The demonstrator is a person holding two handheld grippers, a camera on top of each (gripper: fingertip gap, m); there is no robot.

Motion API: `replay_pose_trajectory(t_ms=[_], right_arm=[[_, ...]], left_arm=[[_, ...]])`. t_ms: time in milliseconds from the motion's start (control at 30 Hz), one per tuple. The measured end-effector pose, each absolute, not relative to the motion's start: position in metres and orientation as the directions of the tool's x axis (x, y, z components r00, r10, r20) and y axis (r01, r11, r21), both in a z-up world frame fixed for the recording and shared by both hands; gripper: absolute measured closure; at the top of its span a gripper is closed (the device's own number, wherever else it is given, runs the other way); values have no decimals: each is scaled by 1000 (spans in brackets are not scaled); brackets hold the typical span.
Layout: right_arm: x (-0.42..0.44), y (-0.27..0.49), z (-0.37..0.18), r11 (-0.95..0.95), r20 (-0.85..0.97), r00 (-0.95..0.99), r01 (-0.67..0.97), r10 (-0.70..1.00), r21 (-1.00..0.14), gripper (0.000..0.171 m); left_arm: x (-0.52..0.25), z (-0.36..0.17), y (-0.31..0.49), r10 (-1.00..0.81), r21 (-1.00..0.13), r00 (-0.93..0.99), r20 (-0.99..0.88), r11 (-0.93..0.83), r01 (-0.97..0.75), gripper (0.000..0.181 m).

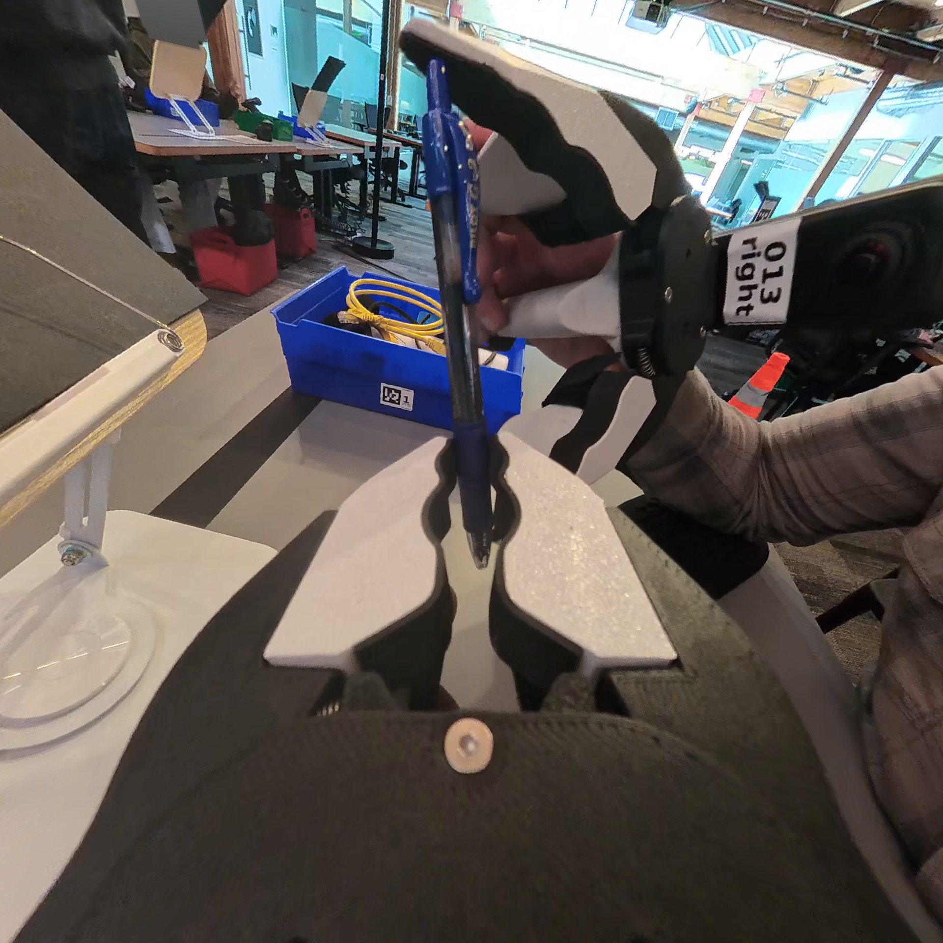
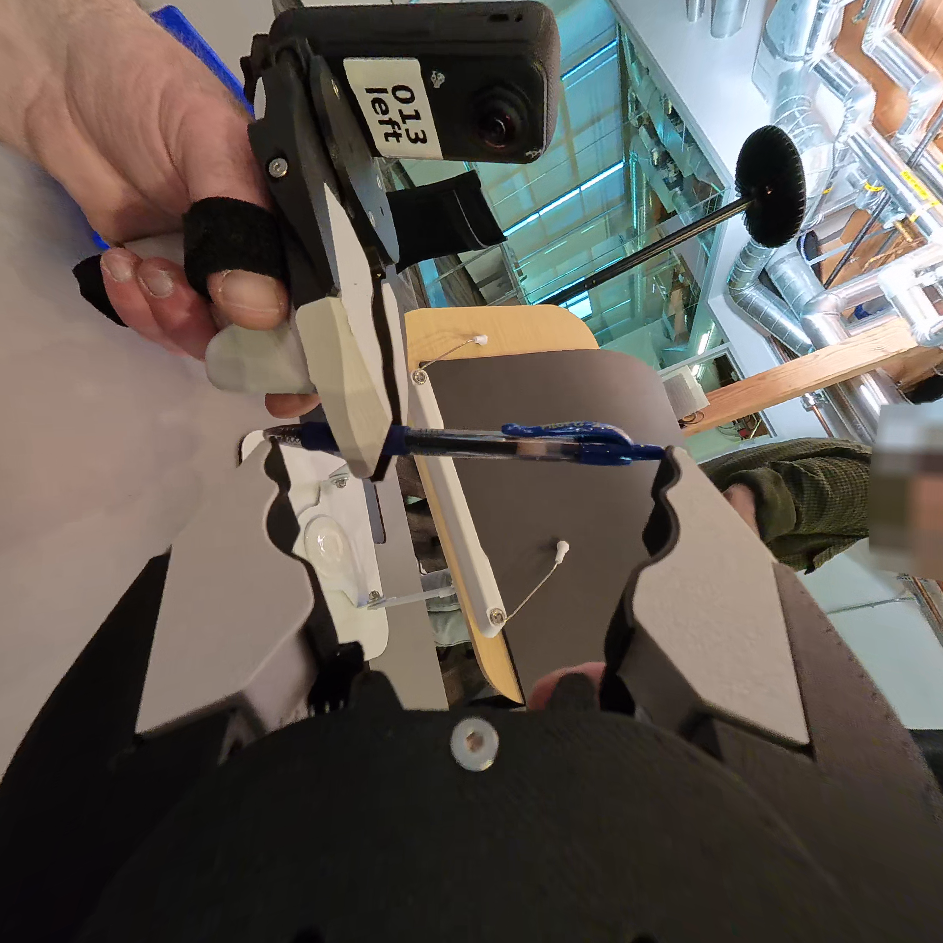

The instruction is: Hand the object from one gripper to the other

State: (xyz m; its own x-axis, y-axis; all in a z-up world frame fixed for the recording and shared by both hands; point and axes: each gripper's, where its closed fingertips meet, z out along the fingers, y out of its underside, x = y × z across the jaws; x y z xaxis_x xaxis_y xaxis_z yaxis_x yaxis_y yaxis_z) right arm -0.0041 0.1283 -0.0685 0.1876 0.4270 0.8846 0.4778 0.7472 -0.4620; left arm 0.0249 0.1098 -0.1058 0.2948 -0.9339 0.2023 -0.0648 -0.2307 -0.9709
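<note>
The blue pen (image 1: 462, 326) is clamped at its grip end between the 2 fingers of the left gripper (image 1: 472, 477). The right gripper (image 2: 467, 454) is spread wide (its fingertips flank the pen's ends), nothing being squeezed.

My grey-and-black tongs (image 1: 472, 490) meet a blue pen (image 1: 454, 245), near a blue bin (image 1: 357, 367) of yellow cable (image 1: 388, 306).

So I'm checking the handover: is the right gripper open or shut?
Open. Its fingers are spread wide, and the pen is pinched only by the left gripper.
</note>
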Motion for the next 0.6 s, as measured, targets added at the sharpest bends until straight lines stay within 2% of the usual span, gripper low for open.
replay_pose_trajectory(t_ms=[433,600], right_arm=[[-3,122,-73,758,908,129,511,399,-405,63],[-6,126,-72,728,861,190,467,472,-502,43]], left_arm=[[30,-117,112,-930,-973,331,160,-205,-104,170],[23,-107,119,-921,-977,343,187,-210,-31,170]])
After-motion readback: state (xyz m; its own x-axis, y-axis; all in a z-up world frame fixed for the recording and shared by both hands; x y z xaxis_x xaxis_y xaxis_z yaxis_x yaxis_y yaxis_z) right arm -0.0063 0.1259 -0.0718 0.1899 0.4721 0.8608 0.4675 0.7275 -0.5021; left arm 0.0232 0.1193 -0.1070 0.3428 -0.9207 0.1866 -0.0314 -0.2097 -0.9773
